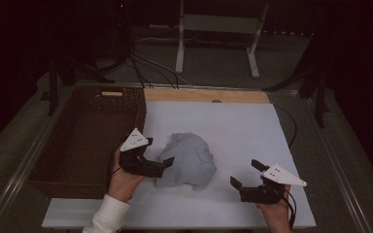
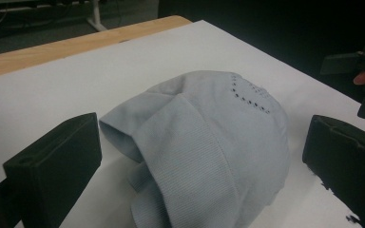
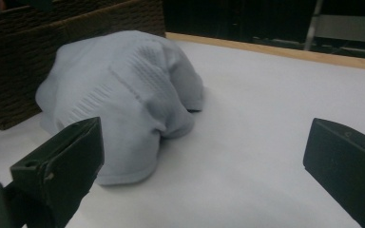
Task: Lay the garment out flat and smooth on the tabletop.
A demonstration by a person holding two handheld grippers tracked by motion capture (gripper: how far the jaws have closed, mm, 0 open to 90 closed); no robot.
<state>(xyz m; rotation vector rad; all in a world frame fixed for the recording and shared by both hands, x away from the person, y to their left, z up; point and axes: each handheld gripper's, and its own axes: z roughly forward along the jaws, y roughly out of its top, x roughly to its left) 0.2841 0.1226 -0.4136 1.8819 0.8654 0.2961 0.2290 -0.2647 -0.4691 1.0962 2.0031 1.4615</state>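
Both grippers are hovering with jaws apart, the left gripper reaching for the garment lying crumpled just ahead of its fingers, the right gripper waiting nearby; next, I judge, closing on a fold.

Garment crumpled mid-surface, basket at its left along the surface's edge, left claw just beside the garment, right claw apart at its right
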